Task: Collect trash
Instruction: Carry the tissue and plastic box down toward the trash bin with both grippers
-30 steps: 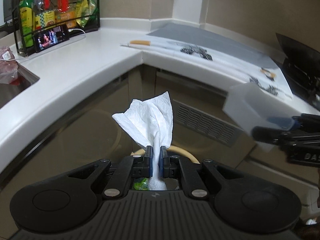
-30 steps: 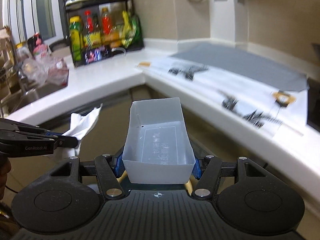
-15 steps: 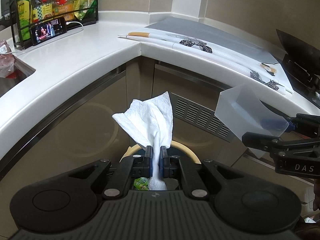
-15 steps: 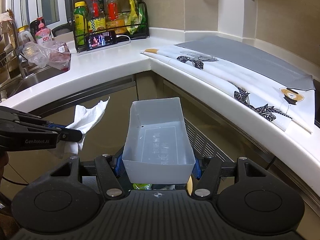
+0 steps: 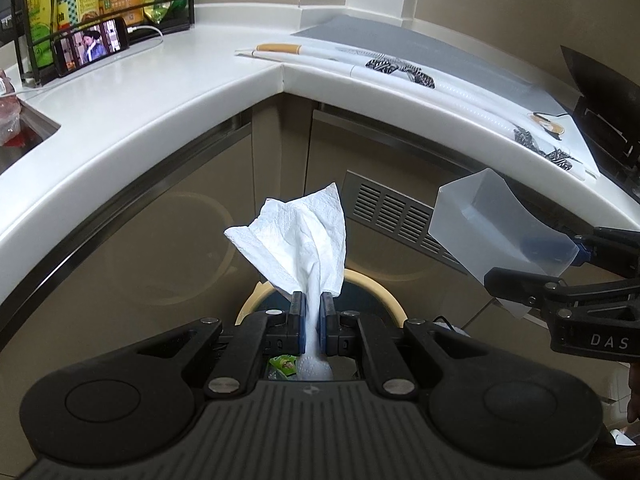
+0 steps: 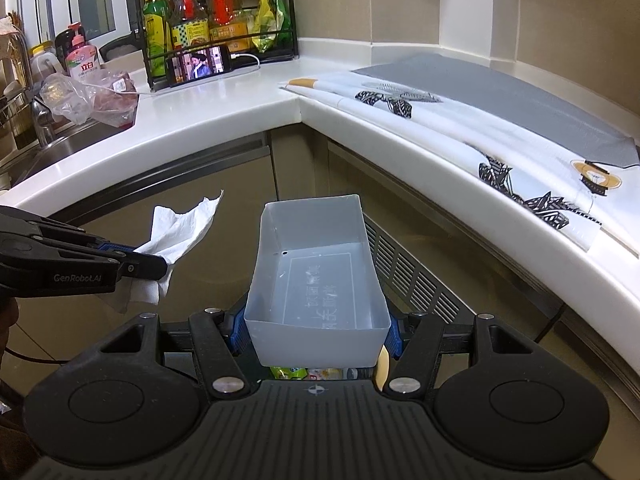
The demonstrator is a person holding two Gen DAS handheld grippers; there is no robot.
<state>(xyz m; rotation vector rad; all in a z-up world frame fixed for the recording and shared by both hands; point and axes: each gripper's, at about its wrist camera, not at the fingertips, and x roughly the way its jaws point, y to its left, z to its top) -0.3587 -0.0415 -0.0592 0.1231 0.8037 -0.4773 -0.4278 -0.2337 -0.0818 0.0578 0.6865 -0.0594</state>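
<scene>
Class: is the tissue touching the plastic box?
Apart: the right wrist view shows brown cabinet between the tissue and the plastic box.

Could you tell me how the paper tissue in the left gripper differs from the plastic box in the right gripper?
The paper tissue is white, opaque and crumpled; the plastic box is translucent, rigid and rectangular. The left gripper pinches the tissue nearly shut, while the right gripper spans the box's full width. The tissue fans out above its fingers; the box sits open side up, empty. Both are held in the air below the countertop.
</scene>
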